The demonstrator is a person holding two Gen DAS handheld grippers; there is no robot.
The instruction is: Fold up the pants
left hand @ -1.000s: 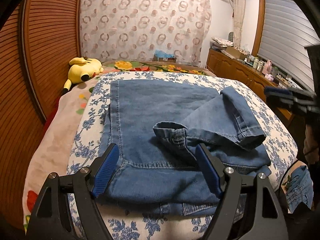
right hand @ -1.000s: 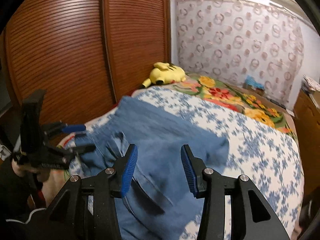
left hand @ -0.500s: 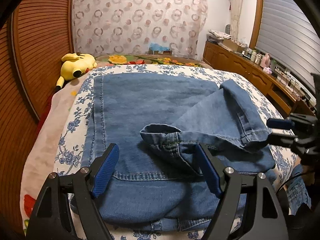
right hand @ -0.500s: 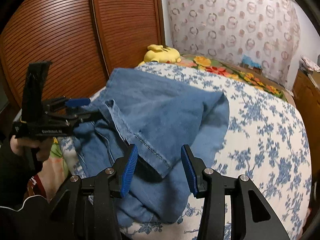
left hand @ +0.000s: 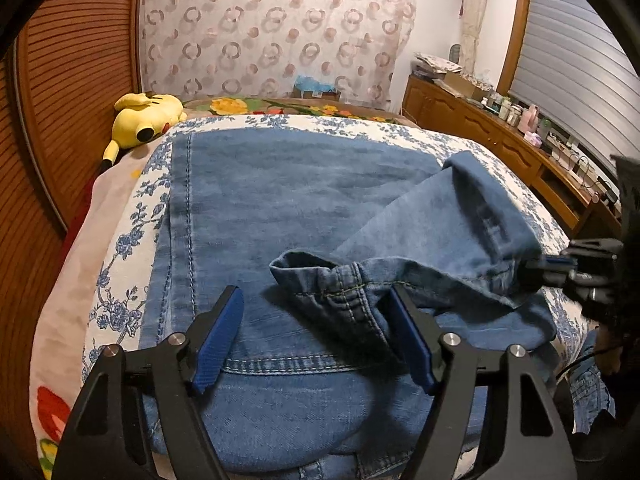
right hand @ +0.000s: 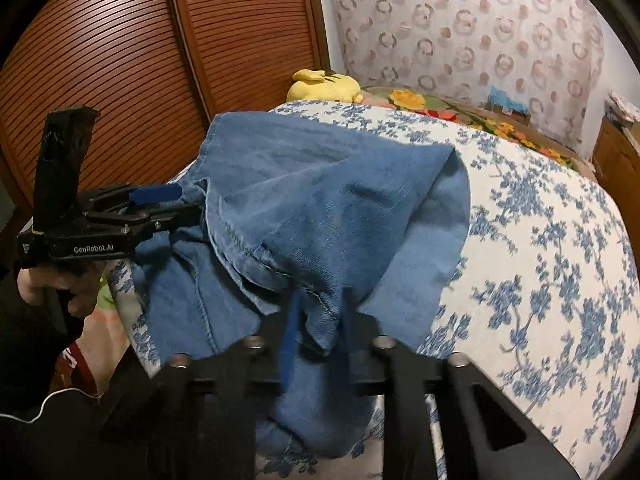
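Observation:
Blue denim pants (left hand: 304, 200) lie folded on the bed, with one hemmed end (left hand: 332, 280) flopped back on top. My left gripper (left hand: 316, 336) is open, its blue pads either side of that hem. In the right wrist view my right gripper (right hand: 318, 332) has closed on the hem's other corner (right hand: 320, 320). It also shows at the right edge of the left wrist view (left hand: 560, 268). The left gripper appears at the left of the right wrist view (right hand: 176, 204), against the denim edge.
The bed has a blue floral cover (right hand: 540, 240). A yellow plush toy (left hand: 144, 118) lies at its far left corner. Wooden slatted doors (right hand: 140, 60) stand on the left, and a wooden dresser (left hand: 500, 140) with small items on the right.
My right gripper has moved in and closed on the denim hem corner. My left gripper has moved forward over the pants and stays open.

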